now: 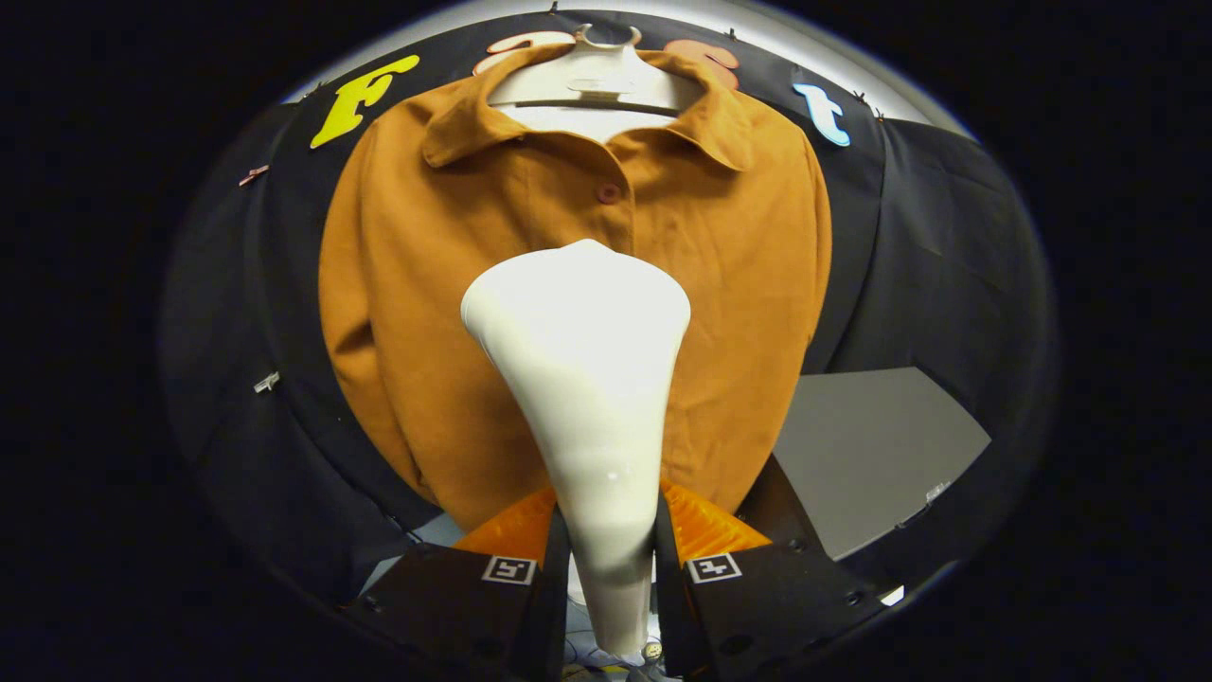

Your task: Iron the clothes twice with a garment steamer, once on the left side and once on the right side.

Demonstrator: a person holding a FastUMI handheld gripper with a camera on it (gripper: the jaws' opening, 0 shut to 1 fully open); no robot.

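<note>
An orange-brown buttoned shirt (445, 284) hangs on a pale hanger (606, 71) against the booth wall, its collar open. A white garment steamer (582, 379) rises from between my fingers, its wide head in front of the shirt's middle, just below the top button (608, 193). My gripper (609, 559) is shut on the steamer's narrow handle, one finger pressing on each side. The steamer's head hides part of the shirt's placket. I cannot tell whether the head touches the cloth.
A grey table top (871, 455) lies low to the right of the shirt. Black cloth (947, 265) covers the wall on both sides of the shirt.
</note>
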